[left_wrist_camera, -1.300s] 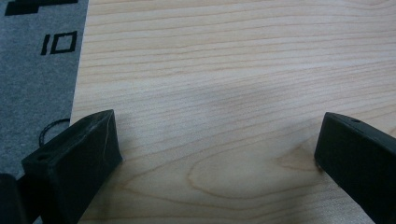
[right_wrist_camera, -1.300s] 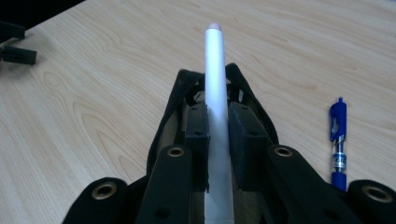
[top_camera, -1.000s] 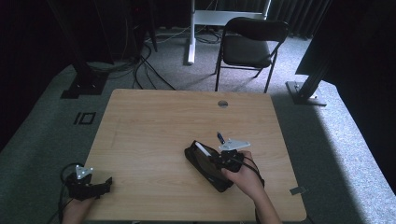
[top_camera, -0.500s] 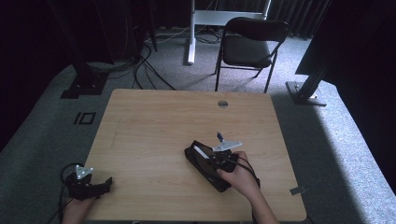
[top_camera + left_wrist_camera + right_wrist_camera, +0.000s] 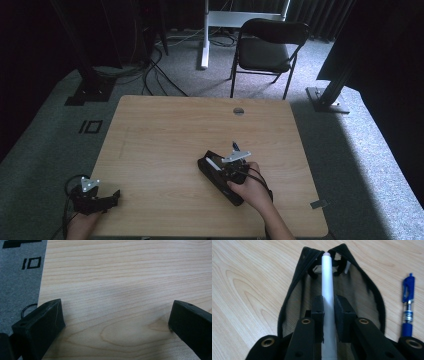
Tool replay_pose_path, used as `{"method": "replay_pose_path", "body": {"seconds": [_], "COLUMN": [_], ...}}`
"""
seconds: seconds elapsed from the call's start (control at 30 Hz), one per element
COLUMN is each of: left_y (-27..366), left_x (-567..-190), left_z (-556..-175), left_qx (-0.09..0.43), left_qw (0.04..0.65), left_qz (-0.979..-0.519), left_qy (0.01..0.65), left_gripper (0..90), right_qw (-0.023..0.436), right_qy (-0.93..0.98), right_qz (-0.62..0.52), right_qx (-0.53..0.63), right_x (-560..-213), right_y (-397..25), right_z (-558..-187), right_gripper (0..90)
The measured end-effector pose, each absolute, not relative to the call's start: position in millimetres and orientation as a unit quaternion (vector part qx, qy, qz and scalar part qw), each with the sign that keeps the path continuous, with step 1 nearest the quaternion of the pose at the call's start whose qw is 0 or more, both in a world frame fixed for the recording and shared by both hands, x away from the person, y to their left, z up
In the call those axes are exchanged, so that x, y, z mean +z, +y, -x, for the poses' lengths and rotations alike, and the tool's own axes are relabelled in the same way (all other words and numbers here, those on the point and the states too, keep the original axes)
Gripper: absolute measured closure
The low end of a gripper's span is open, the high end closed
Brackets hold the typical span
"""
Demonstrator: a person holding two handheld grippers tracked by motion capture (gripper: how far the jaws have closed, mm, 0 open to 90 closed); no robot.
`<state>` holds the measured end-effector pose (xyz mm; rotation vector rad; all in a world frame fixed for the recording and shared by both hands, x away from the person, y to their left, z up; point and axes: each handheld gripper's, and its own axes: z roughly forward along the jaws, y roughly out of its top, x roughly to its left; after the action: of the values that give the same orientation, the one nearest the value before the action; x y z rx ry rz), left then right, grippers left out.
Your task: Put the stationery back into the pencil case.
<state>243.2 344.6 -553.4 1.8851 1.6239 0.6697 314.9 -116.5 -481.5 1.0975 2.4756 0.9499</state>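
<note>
Right gripper (image 5: pixel 329 307) pinches a slim white pen (image 5: pixel 327 287), smooth round barrel with a pale pinkish tip, lying lengthwise over the open black mesh pencil pouch (image 5: pixel 297 290) at the table's (image 5: pixel 165 130) right front. Pouch: soft fine netting, zip-edged mouth gaping; blue click pen (image 5: pixel 407 307) lies just beside it on pale wood grain. Left gripper (image 5: pixel 115 320) rests at the table's front-left corner, jaws spread wide over bare wood.

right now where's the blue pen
In the right gripper view the blue pen lies on the wooden table just right of the open black mesh pencil case, apart from it, beside the right tool gripping a white pen.
</note>
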Motion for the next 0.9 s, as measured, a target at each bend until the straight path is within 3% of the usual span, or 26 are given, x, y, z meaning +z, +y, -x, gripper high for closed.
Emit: {"method": "replay_pose_path", "body": {"seconds": [0.9], "left_y": [344.6], "left_x": [-553.4], "left_z": [-243.2], "left_qx": [0.250], "left_qw": [0.279], "left_qz": [-0.703], "left_qy": [0.605], "left_gripper": [0.2], "right_qw": [0.129], "right_qy": [0.871], "right_qz": [-0.386], "right_qx": [0.275], "right_x": [-500.3], "right_y": [-96.0], "right_z": [-332.9], "right_gripper": [78.4]}}
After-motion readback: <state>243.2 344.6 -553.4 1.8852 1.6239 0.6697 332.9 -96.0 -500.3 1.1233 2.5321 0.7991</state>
